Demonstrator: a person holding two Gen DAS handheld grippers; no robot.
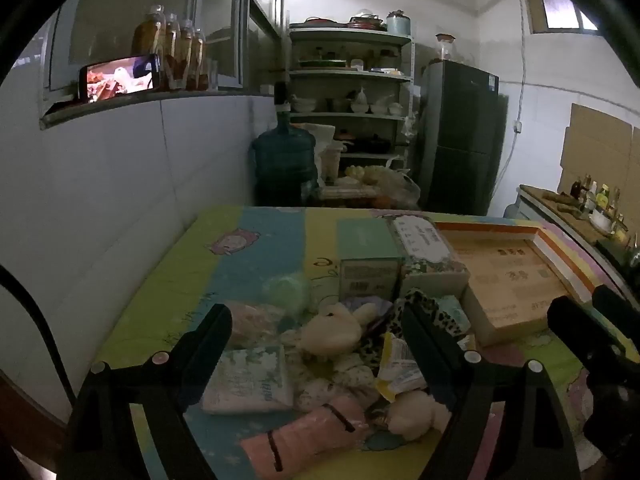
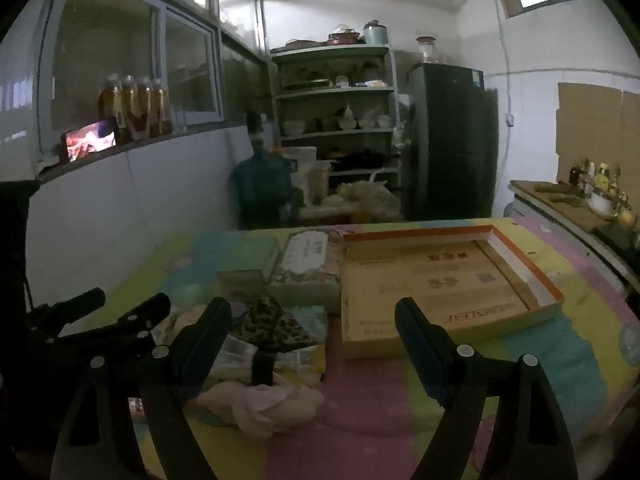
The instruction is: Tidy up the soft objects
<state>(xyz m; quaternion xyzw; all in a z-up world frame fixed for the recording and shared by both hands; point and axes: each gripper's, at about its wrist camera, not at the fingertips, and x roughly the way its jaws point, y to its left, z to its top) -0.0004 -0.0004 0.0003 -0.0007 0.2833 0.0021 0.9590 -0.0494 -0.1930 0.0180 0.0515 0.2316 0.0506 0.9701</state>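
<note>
A heap of soft things lies on the colourful mat (image 1: pixel 256 248): a cream plush toy (image 1: pixel 332 326), a rolled pink towel (image 1: pixel 304 432), a tissue pack (image 1: pixel 250 384), a leopard-print cloth (image 1: pixel 430 312) and a yellow sachet (image 1: pixel 400 368). My left gripper (image 1: pixel 316 324) hovers open over the heap, with nothing between its fingers. My right gripper (image 2: pixel 312 316) is open too, above the mat's pink stripe in front of the shallow cardboard tray (image 2: pixel 540 268). The leopard cloth (image 2: pixel 272 324) and a pale pink cloth (image 2: pixel 264 400) sit by its left finger. The left gripper's fingers (image 2: pixel 92 300) show at the right wrist view's left edge.
A green box (image 1: pixel 368 256) and a floral tissue box (image 1: pixel 428 248) stand behind the heap, beside the tray (image 1: pixel 556 252). Beyond the table are a water jug (image 1: pixel 284 160), shelves of dishes (image 1: pixel 348 92) and a dark fridge (image 1: pixel 460 136). A white wall runs along the left.
</note>
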